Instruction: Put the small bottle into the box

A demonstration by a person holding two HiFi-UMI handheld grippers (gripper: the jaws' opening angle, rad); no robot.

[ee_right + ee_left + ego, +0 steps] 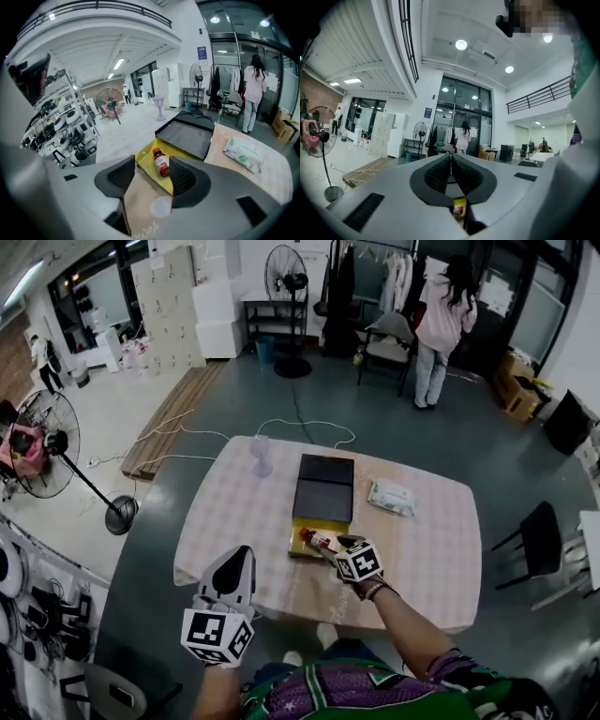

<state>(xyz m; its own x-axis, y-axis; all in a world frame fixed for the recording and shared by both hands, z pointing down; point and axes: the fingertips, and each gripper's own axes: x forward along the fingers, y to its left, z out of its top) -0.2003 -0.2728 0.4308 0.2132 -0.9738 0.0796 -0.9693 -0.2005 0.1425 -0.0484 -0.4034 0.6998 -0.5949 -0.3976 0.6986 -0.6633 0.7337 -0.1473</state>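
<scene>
The bottle (pixel 161 164) lies in the yellow box (pixel 143 158), just ahead of the right tool (pixel 151 165), whose jaws stand wide apart, holding nothing. The left tool (pixel 451 171) is closed and empty.

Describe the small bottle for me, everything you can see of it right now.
The small bottle has a red cap, a dark reddish body that looks like plastic, and a white label with red print. It lies on its side on the yellow inside of the box, cap pointing toward the dark lid. The right gripper has its jaws apart, with the bottle close beside one pad; I cannot tell whether they touch.
</scene>
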